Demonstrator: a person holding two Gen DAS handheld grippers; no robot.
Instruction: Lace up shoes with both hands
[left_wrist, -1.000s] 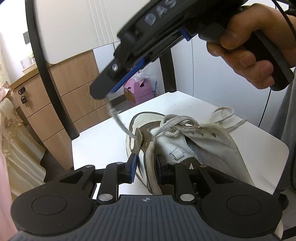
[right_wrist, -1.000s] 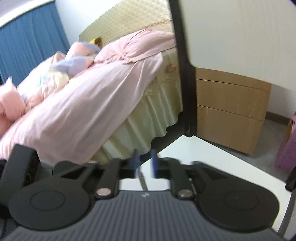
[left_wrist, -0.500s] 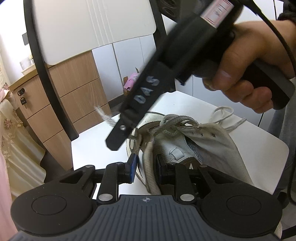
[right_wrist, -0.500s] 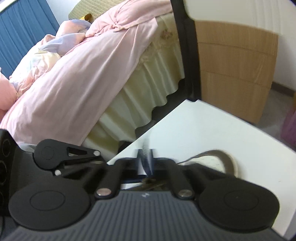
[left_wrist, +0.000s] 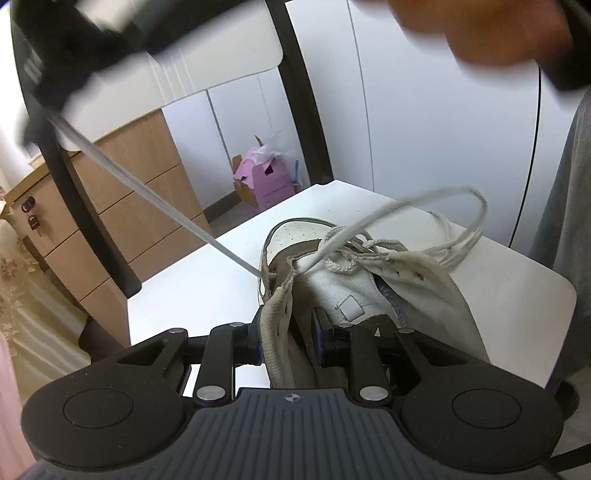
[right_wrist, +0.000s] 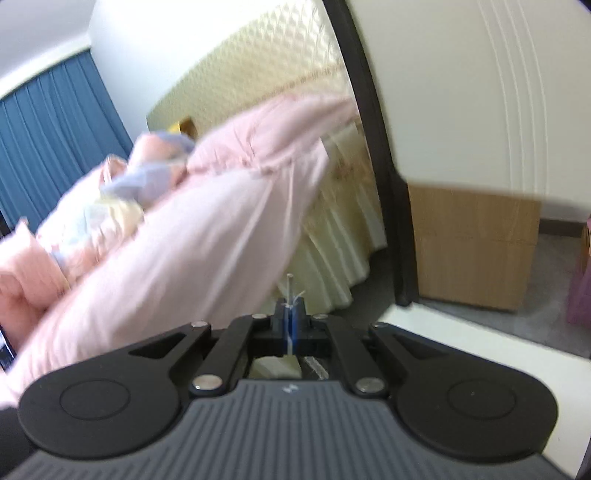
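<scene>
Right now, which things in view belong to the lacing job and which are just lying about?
In the job:
shoe
lace, pulled taut
left gripper, clamping the shoe's eyelet flap
right gripper, pinching the lace end

Lying about:
pink box
wooden drawers
bed

The right gripper (left_wrist: 40, 110) is motion-blurred; perhaps it pinches the lace (left_wrist: 155, 195).

Worn white shoe (left_wrist: 369, 291) on table, lace (left_wrist: 155, 195) taut.

1 shoe (left_wrist: 369, 295) – 1 lace (left_wrist: 155, 195) – 2 hand-held grippers (left_wrist: 288, 336)
</scene>
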